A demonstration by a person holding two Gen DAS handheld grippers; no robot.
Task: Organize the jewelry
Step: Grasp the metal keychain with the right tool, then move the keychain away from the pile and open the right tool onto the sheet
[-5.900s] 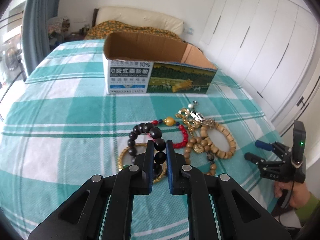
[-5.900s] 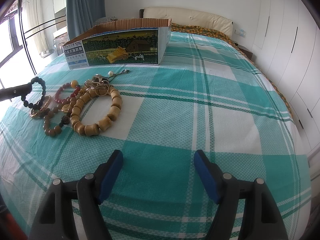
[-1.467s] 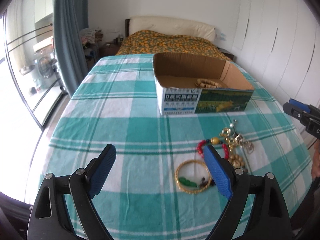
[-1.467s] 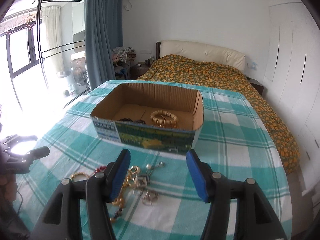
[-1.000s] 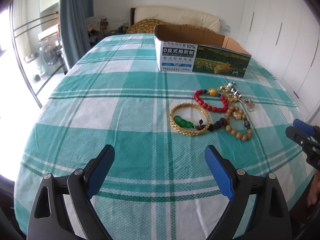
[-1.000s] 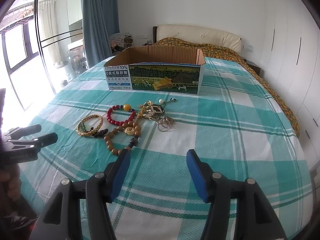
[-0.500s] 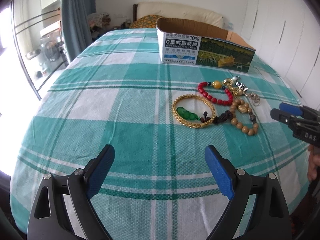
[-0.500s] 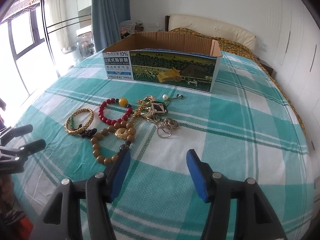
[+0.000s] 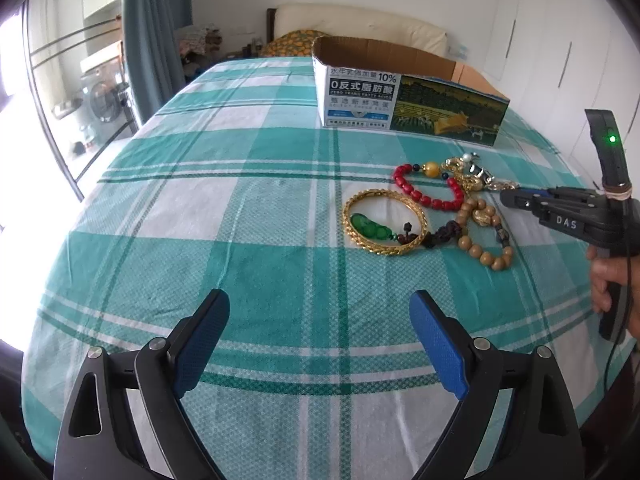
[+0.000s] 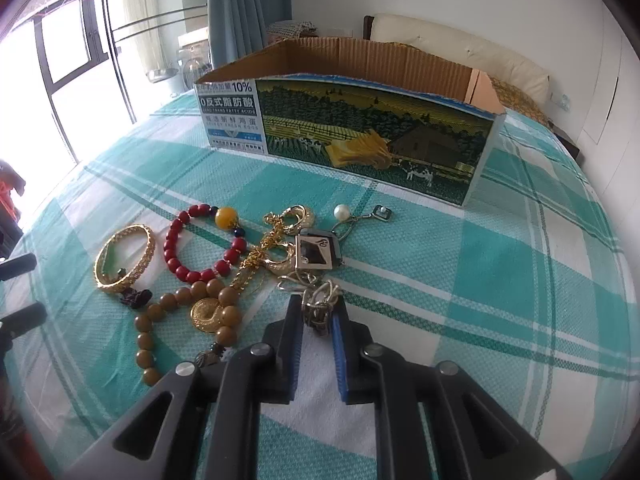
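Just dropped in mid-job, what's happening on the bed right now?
A person is sorting jewelry on the checked bedspread into a cardboard box. The right gripper has just closed on a tangle of silver rings at the near edge of the pile. The left gripper hovers open and empty over bare cloth. The gold bangle, red bead bracelet and wooden bead bracelet lie on the bedspread.

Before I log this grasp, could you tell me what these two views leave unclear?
- Cardboard box: its contents, hidden by its front wall in both views.
- Silver chain tangle: which piece it belongs to; right gripper, just closed on it, covers the near end.
- Wooden bead bracelet: near end hidden behind the gripper in the right wrist view.
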